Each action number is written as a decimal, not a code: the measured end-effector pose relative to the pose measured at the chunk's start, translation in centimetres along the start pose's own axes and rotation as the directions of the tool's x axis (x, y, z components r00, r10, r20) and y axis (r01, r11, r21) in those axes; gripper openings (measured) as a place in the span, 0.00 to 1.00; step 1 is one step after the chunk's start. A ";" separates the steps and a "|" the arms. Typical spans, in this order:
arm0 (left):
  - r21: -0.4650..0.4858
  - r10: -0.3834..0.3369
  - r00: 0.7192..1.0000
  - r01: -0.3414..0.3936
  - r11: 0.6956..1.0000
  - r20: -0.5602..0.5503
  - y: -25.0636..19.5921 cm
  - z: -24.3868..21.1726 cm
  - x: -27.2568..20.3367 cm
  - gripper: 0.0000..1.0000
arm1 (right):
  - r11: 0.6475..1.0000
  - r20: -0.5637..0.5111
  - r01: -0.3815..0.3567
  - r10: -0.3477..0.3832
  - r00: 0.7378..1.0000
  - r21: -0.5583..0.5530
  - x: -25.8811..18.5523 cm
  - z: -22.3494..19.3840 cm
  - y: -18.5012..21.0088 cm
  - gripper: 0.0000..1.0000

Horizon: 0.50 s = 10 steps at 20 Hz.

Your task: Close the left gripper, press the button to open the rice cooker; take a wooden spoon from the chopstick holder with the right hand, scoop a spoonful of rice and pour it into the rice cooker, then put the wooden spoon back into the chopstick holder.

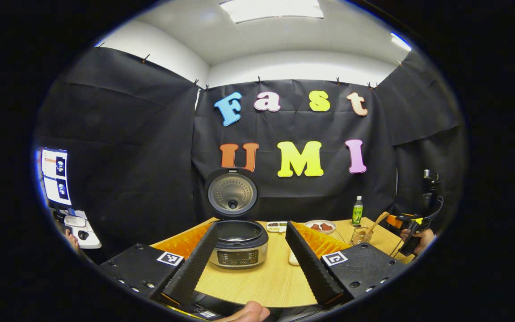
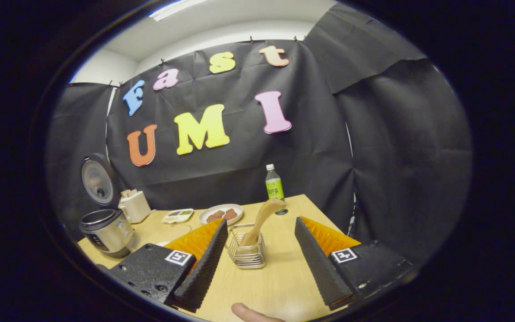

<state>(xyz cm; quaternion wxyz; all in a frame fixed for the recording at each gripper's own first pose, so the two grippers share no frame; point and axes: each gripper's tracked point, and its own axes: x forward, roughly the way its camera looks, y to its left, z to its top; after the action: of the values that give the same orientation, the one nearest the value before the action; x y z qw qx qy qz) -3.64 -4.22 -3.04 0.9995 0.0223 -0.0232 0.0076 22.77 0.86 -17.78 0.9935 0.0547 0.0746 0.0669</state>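
Note:
The rice cooker (image 1: 238,245) stands on the wooden table (image 1: 266,281) with its lid (image 1: 232,193) swung up and its pot showing. My left gripper (image 1: 251,232) is open a short way in front of it, fingers either side of the cooker and not touching. In the right gripper view the cooker (image 2: 105,231) sits at the far left. A wire chopstick holder (image 2: 246,252) holds a wooden spoon (image 2: 262,217) leaning right. My right gripper (image 2: 261,230) is open, with the holder between its fingers but farther off. The right gripper (image 1: 411,230) appears held by a hand at the right.
A green bottle (image 2: 274,185) stands at the table's back edge. A white plate (image 2: 221,213) with brown pieces and a small tray (image 2: 177,216) lie behind the holder. A white appliance (image 2: 134,205) sits beside the cooker. A thumb tip (image 2: 248,312) shows at the bottom.

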 end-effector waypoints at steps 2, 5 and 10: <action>-0.016 -0.019 0.999 0.019 1.000 0.026 -0.3 -0.1 -0.9 0.97 | 1.000 -0.041 -0.015 0.016 0.999 0.017 2.5 -1.3 0.3 0.98; -0.047 -0.077 0.997 0.078 0.996 0.030 -1.4 -0.3 -1.3 0.97 | 1.000 -0.070 0.001 -0.002 0.998 -0.012 5.9 -2.1 0.1 0.96; -0.049 -0.123 0.991 0.125 0.991 0.050 -1.9 -0.1 -1.1 0.95 | 0.999 -0.103 -0.039 0.037 0.994 -0.021 9.7 -2.3 1.1 0.73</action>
<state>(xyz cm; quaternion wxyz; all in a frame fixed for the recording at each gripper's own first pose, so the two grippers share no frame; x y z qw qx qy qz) -4.68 -6.09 -3.28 0.9974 -0.0021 -0.0452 -0.0556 31.77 3.49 -21.24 0.9874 0.0411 0.1237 0.0895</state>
